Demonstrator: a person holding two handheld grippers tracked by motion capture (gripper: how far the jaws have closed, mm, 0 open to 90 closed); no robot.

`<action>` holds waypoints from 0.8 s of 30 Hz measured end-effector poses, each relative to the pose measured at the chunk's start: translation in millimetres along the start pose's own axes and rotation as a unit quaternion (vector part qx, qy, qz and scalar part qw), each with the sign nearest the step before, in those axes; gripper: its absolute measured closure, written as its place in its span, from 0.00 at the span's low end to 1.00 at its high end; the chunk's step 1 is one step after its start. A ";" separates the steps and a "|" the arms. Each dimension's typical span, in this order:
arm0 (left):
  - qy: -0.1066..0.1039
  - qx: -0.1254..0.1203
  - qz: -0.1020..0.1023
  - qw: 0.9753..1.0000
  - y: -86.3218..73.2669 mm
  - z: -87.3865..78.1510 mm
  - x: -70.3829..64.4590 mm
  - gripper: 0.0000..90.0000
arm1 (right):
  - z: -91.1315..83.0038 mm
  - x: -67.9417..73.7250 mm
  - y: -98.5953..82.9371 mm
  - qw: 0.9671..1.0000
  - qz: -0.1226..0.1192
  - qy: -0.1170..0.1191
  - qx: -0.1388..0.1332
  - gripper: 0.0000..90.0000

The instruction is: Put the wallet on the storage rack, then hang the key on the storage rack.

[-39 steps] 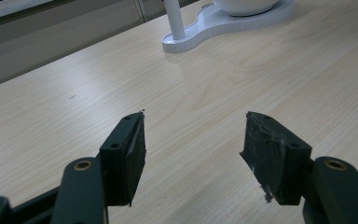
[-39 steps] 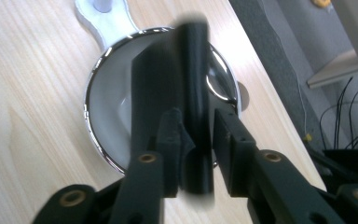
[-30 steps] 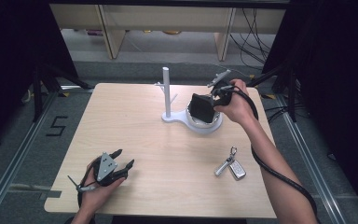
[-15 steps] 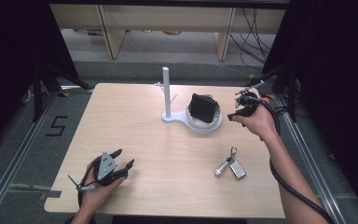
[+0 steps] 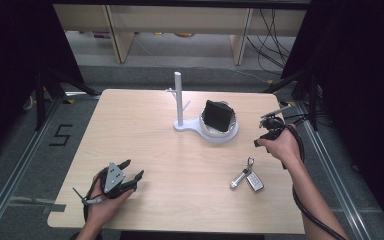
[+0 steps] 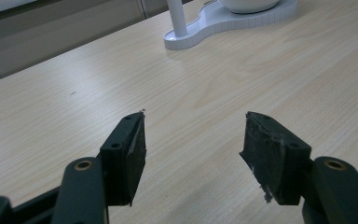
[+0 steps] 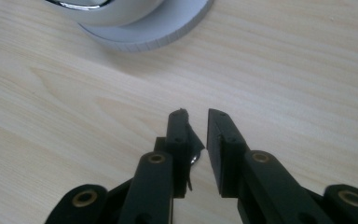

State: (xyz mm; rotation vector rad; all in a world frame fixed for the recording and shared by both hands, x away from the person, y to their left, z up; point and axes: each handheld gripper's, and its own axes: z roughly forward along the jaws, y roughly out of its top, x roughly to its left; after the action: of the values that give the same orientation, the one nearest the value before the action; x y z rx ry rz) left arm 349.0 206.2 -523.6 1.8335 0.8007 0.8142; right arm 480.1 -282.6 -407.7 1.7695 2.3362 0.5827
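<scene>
Resting in a white dish (image 5: 230,134) at centre right of the high view, a black wallet (image 5: 217,115) leans upright against the rim, apart from both tools. That dish forms one end of a white stand (image 5: 179,102) whose post rises just left of it. At the right edge of the table (image 5: 145,115), the right gripper (image 5: 266,134) hovers beside the dish; in its own view the jaws are almost together with a narrow gap, grasping nothing. At lower left, the left gripper (image 5: 131,169) lies low over bare wood, its jaws spread wide and empty in its own view. A key fob with keys (image 5: 247,179) lies at lower right, near the right hand (image 5: 283,147).
</scene>
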 end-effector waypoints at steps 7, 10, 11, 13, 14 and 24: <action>-0.001 0.002 0.004 1.000 0.3 0.1 0.0 0.43 | 5.9 -5.9 -7.3 1.000 0.020 0.003 0.008 0.84; -0.001 -0.002 -0.001 1.000 0.0 0.8 0.9 0.43 | 12.0 -6.0 -11.6 0.999 0.036 0.006 0.036 0.82; -0.002 0.000 0.000 1.000 0.2 0.8 1.2 0.43 | 15.2 -4.0 -13.2 0.998 0.051 0.010 0.038 0.81; -0.002 -0.001 -0.001 1.000 0.1 1.0 1.1 0.43 | 16.1 -2.9 -13.5 0.997 0.054 0.006 0.046 0.81; 0.001 0.001 -0.001 1.000 0.2 0.2 0.3 0.43 | 21.5 -4.2 -15.3 0.998 0.037 0.007 0.052 0.79; -0.004 -0.005 0.002 1.000 -0.2 0.3 0.1 0.43 | 41.5 4.2 -16.9 0.996 0.062 0.015 0.070 0.77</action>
State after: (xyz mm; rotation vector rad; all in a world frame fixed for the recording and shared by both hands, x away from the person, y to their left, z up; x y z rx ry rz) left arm 349.3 206.2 -523.9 1.8279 0.7869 0.8122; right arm 478.4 -273.6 -451.7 1.9917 2.3528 0.4777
